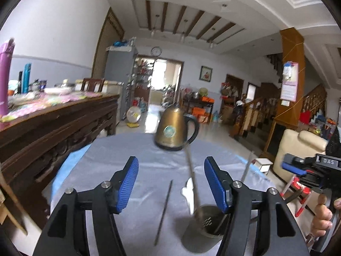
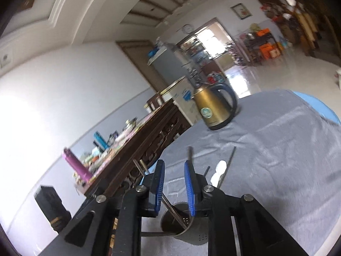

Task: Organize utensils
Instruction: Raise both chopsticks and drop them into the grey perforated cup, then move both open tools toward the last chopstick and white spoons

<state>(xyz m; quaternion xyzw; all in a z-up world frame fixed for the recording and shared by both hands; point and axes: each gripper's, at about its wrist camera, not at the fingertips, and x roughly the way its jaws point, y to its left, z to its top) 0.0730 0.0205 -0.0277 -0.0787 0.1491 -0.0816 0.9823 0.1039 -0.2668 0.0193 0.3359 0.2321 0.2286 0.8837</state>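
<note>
L gripper jaws wide, nothing btwn the pads. R gripper jaws narrow, a slim gap, not clamping. Perforated utensil cup at 5 o'clock in left view w/ chopsticks leaning in it. One loose chopstick and white spoon on table. Kettle at 12.

The utensil holder's base is hidden; a leaning chopstick is blurred.

Left claw spread wide, empty. Right claw narrowly parted, rolled sideways, nothing between pads.
</note>
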